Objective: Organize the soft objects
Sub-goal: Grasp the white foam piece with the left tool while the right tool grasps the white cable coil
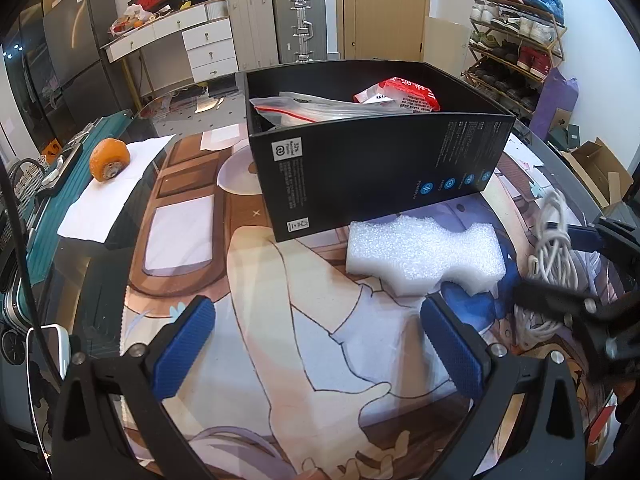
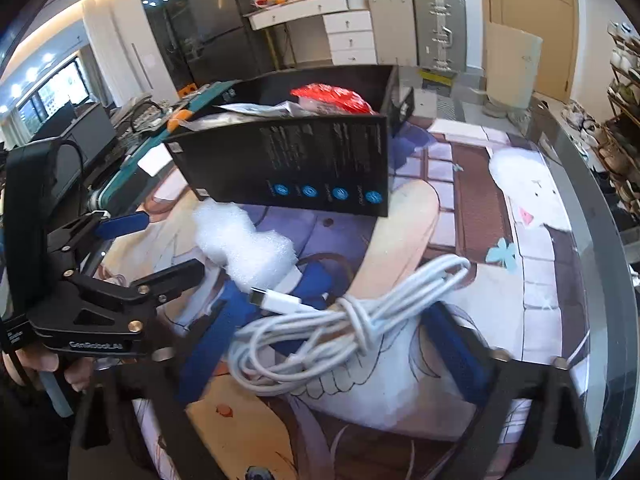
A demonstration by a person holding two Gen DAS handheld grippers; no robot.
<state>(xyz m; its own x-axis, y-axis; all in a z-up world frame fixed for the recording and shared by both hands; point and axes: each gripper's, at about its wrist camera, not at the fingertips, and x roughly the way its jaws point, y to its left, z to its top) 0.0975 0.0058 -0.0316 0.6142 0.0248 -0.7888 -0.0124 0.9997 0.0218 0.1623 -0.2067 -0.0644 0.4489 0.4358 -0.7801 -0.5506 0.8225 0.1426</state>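
Left view only: an orange [image 1: 109,159] with a cut face lies on a white sheet [image 1: 116,188] at the counter's left edge; the right view hides both behind the box.
Left gripper [image 1: 318,344]: fingers spread wide over the printed mat [image 1: 280,320], nothing between them; its right finger tip sits just beside the near corner of the foam block [image 1: 426,254].
Box: the black box [image 1: 380,168] stands open-topped in mid counter, holding a clear zip bag [image 1: 316,108] and a red-and-white packet [image 1: 400,94].
Foam: white, notched, flat on the mat, touching the foot of the box's near wall.
Cable, left view: the white cable [image 1: 554,248] lies right of the foam, partly covered by the right gripper's dark arm.
Right view only: the cable [image 2: 340,328] is a knotted bundle with one plug end free, pointing toward the foam [image 2: 244,240].
Right gripper [image 2: 340,344]: blue-padded fingers stand on either side of the bundle, partly open; whether the pads press it I cannot tell.
Right view, left side: the left gripper [image 2: 160,248] with a hand [image 2: 44,364] behind it.
Surroundings: counter [image 2: 600,240] rim, shoe rack [image 1: 516,40], suitcases [image 1: 276,26], white drawers [image 1: 208,44].
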